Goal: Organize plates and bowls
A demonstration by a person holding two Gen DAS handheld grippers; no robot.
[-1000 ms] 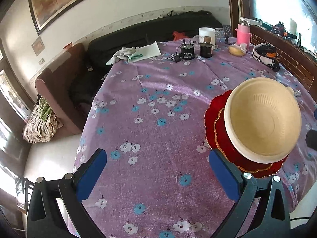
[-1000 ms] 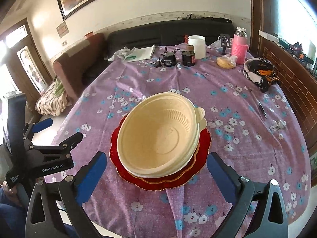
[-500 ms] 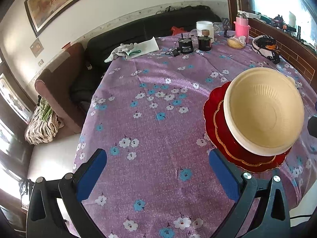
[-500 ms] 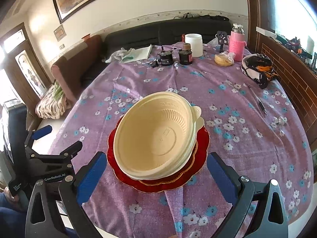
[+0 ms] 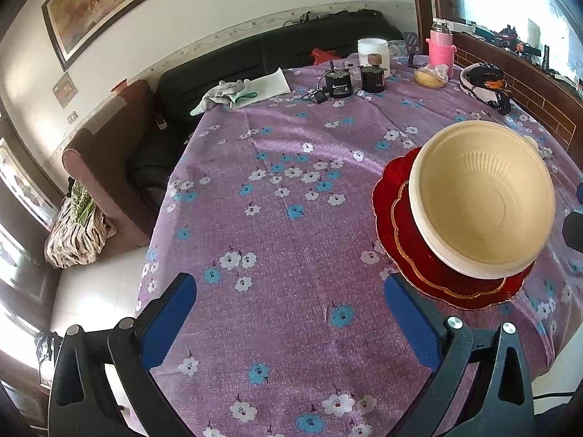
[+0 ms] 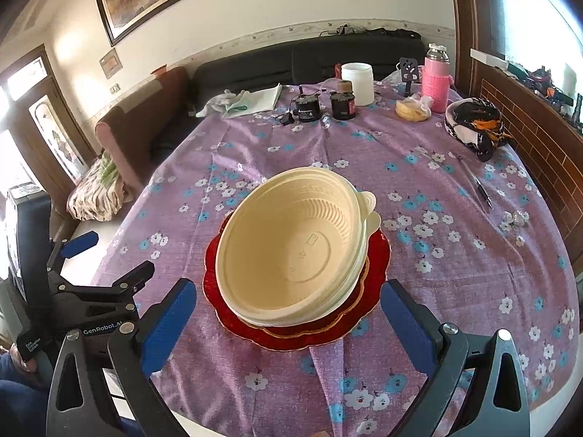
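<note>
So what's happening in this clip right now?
A person holds a hand-held gripper in each hand over a table with a purple floral cloth. Cream bowls sit nested on stacked red plates. The right hand-held gripper faces the stack, open and empty; the left hand-held gripper, also open, is beside it.

Red plates (image 6: 375, 273): centres hidden under stacked cream bowls (image 6: 291, 251); count of each unclear. Black container (image 5: 339, 85): label too small to read.
</note>
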